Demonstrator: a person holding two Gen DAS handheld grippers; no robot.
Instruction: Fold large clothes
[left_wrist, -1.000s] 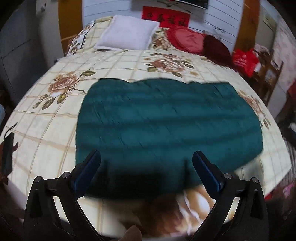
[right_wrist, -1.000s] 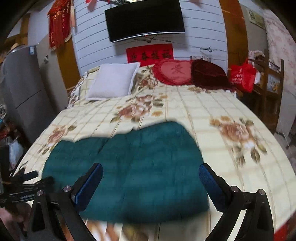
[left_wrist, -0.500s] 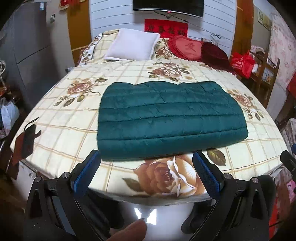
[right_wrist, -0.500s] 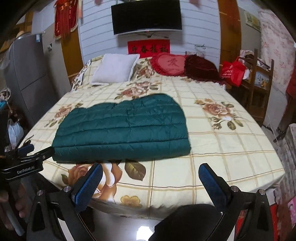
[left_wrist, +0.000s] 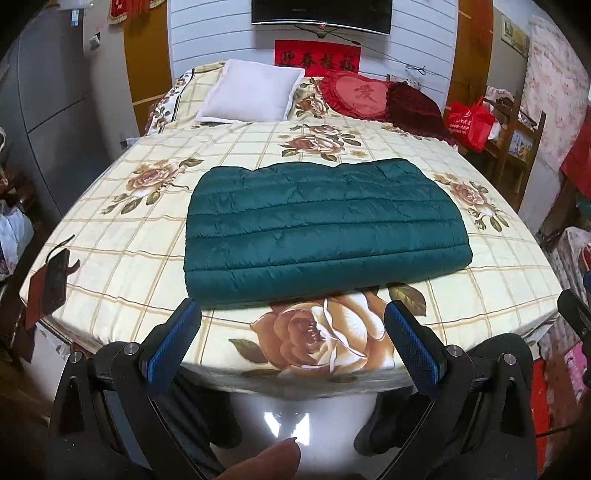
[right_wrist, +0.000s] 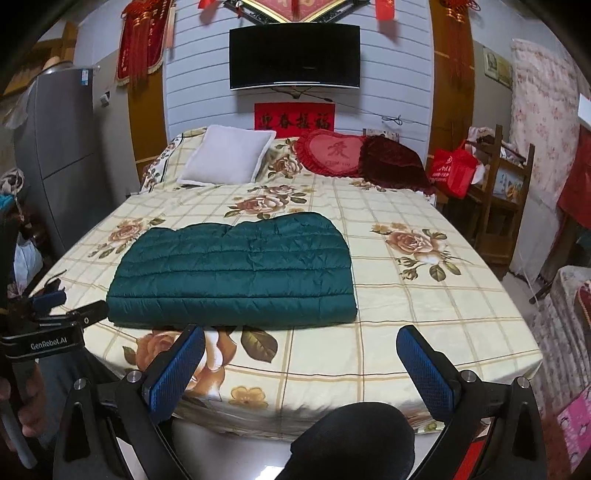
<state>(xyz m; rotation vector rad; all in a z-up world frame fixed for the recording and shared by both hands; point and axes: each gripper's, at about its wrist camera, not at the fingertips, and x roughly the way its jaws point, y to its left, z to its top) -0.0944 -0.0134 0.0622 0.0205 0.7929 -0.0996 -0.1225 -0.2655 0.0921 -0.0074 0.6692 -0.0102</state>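
green puffer jacket (left_wrist: 325, 229) lies folded into a quilted rectangle w/ stitched ribs, flat on the bed (left_wrist: 122, 236) near its foot edge, on a checked rose-print sheet. my left fingers (left_wrist: 291, 343) and right fingers (right_wrist: 301, 369), blue textured pads, both spread wide, holding nothing.

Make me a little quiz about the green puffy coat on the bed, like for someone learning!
1. True or false: the folded green quilted jacket lies flat on the flowered bedsheet.
2. Which cushion sits beside the white pillow? A) a blue round one B) a red heart-shaped cushion C) a yellow star one
3. Fill in: the left gripper and the right gripper both have jaws that are ____ and hold nothing.

Key: 1 true; 2 B; 3 open
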